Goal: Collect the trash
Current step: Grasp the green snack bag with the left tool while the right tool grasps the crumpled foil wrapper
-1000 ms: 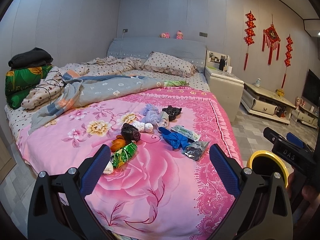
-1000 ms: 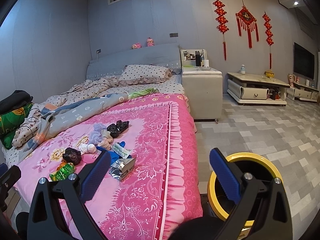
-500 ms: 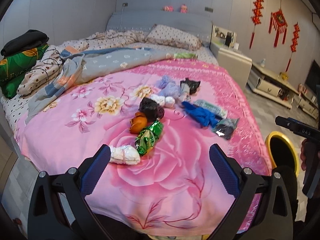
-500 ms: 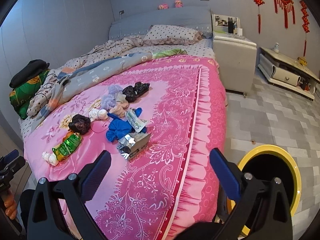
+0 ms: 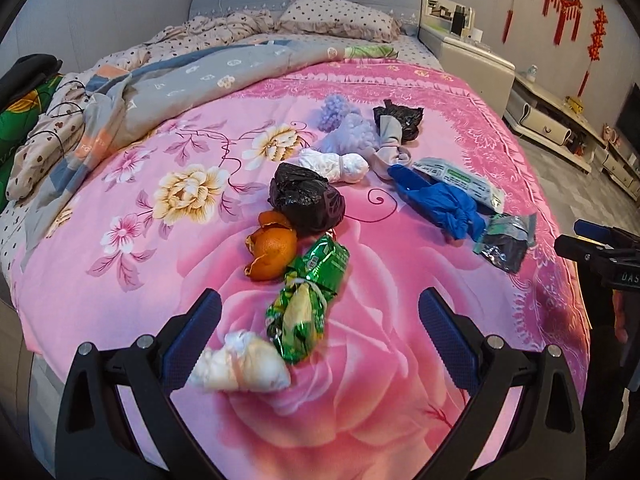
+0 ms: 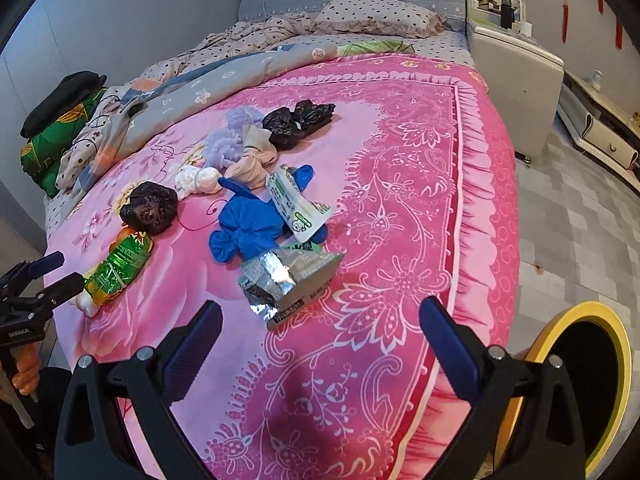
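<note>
While both pairs of tongs hang released and empty over the foot of the pink floral blanket (image 5: 132, 264), nothing has yet been collected. The left tongs (image 5: 316, 336) frame the nearest litter at the lower centre of their view: a white crumpled tissue wad (image 5: 240, 368) touching a green foil snack wrapper (image 5: 308, 300), with orange peel (image 5: 272, 252) and a knotted black plastic bag (image 5: 306, 198) just beyond. The right tongs (image 6: 320, 340) face a silver foil packet (image 6: 288, 280) at the centre of their view, a blue glove (image 6: 248, 228) and a white-green sachet (image 6: 296, 208) behind it.

A sound first move, I judge, is to lower the left tongs astride the tissue wad, pinch its bulk without catching the blanket, and carry it to the yellow-rimmed bin (image 6: 576, 392) at the lower right of the right view, on the floor beside the bed. The wrappers look thin, crinkled and slippery; grip them at a fold. Paler bundles farther up may be socks, not rubbish.
</note>
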